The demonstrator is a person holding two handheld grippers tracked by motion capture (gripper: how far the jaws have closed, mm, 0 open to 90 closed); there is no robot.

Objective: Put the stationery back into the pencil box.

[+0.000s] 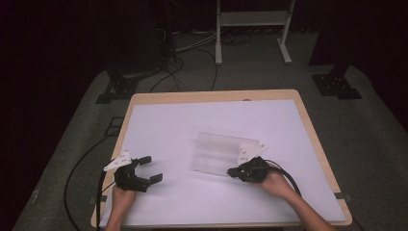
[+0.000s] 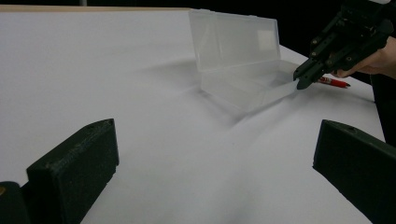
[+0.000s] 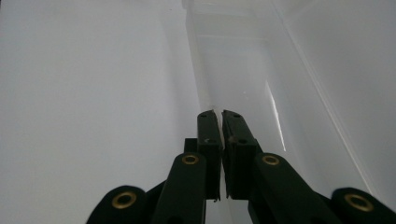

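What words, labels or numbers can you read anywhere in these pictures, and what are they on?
None can be read.
Small dark marks on the white plate atop the right gripper: too small to read.
Small dark marks on the white plate atop the left gripper: too small to read.
The clear plastic box and red pen: no readable print.

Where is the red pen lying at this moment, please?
In the left gripper view, the red pen lies on the white table cover at the right, just behind the right gripper and beside the open clear plastic box.
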